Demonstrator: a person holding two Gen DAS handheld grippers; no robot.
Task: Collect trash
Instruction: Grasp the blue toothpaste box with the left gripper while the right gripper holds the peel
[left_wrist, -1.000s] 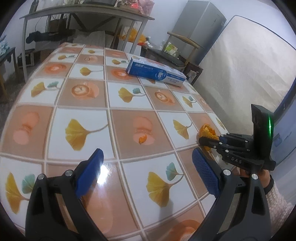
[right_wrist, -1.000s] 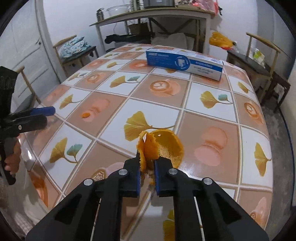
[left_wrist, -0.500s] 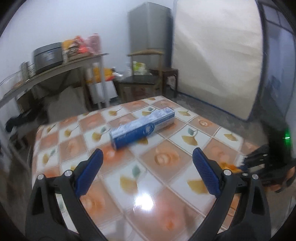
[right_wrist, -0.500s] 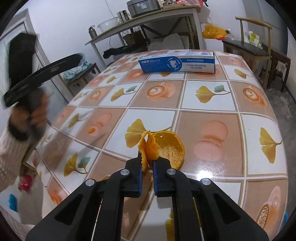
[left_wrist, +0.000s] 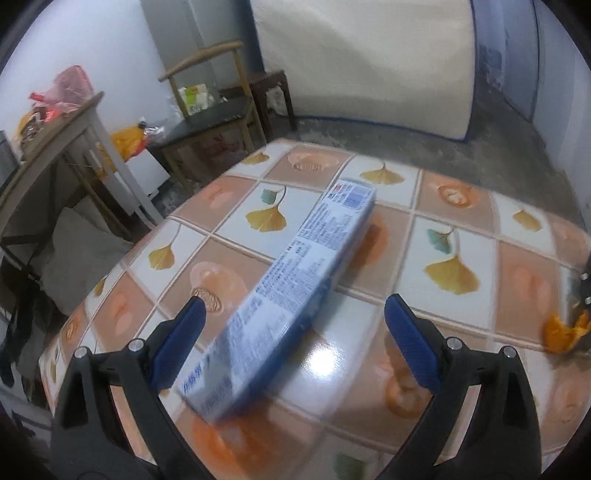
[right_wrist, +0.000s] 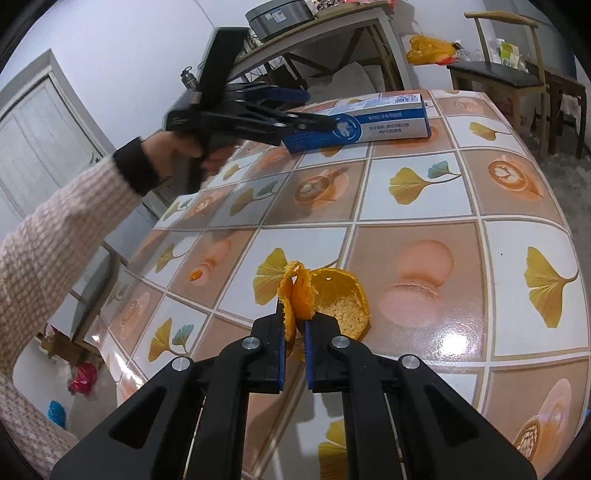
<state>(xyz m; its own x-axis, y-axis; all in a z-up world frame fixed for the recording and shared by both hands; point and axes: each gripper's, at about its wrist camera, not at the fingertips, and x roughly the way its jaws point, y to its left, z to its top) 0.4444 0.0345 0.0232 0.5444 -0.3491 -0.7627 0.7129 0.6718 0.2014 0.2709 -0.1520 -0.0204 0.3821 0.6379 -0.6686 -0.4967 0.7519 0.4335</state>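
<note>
Now the right gripper (right_wrist: 294, 332) fingers clamp the curled orange peel (right_wrist: 325, 299) on the tiled counter (right_wrist: 424, 192), while the left gripper (left_wrist: 295, 332), fingers apart around the long blue-and-white cardboard box (left_wrist: 291, 295), must next close on it.

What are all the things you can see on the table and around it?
toothpaste box: one, blue and white, far side of the table.
orange peel: one big piece, orange, near table edge, pinched.
peel scrap: one, orange, on the table, left of the big peel.
table: one, orange and white tile pattern.
chair: one, wooden, behind the table.
left gripper: black, blue pads, open around the box.
right gripper: black, shut on the peel.
</note>
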